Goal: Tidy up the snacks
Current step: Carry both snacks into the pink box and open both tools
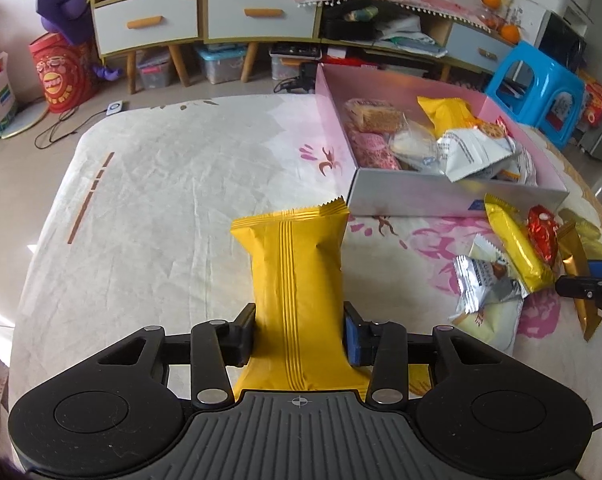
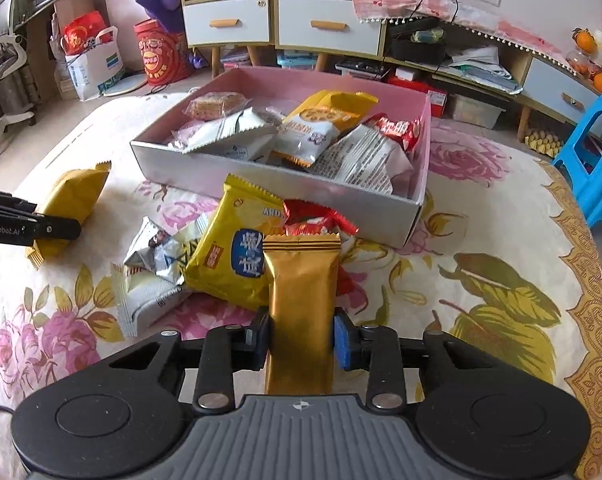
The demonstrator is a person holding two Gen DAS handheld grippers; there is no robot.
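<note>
At frame centre in each wrist view, the left gripper [image 1: 299, 330] is pinching a yellow packet [image 1: 295, 276] and the right gripper [image 2: 301, 338] a gold bar [image 2: 301, 312], both presumably heading for the pink box [image 2: 419, 184], upper middle.

One pink box [image 2: 417, 204], two claw-held packets [image 1: 297, 276] [image 2: 301, 300]
</note>
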